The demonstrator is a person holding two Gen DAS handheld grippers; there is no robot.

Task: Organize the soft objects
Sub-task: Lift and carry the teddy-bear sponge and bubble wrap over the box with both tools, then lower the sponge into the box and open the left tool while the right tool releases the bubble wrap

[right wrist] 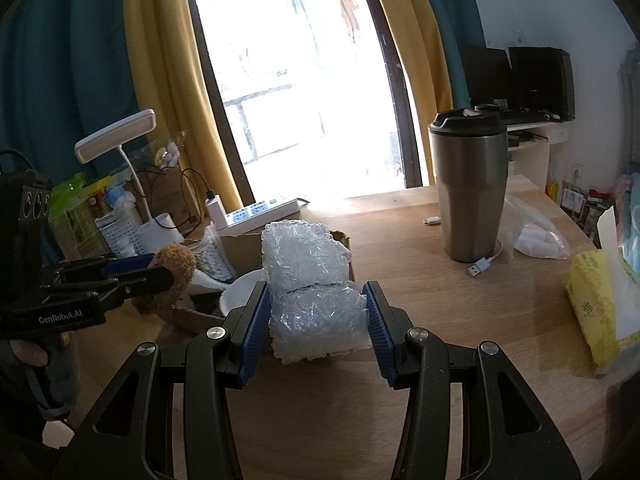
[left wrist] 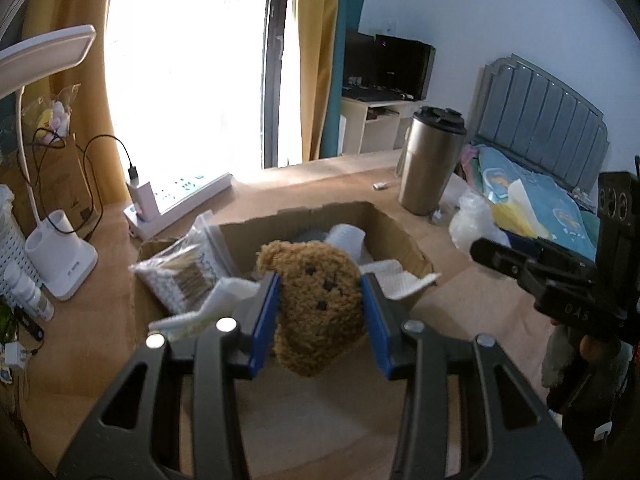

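Left hand-held gripper [left wrist: 320, 312] clutches the fuzzy brown teddy bear [left wrist: 316, 304]; right hand-held gripper [right wrist: 318, 320] squeezes the folded clear bubble wrap [right wrist: 310, 280]. Torn cardboard box [left wrist: 396, 236] ahead is partly filled; both still await dropping.

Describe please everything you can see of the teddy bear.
The teddy bear is small, brown and curly-furred, soft plush by its look, with dark bead eyes and nose and one round ear showing. The left gripper is shut on it, blue pads pressing both sides of its head. It hangs lifted in front of the open cardboard box, face toward the camera. From the right wrist view it appears side-on, touching only the gripper.
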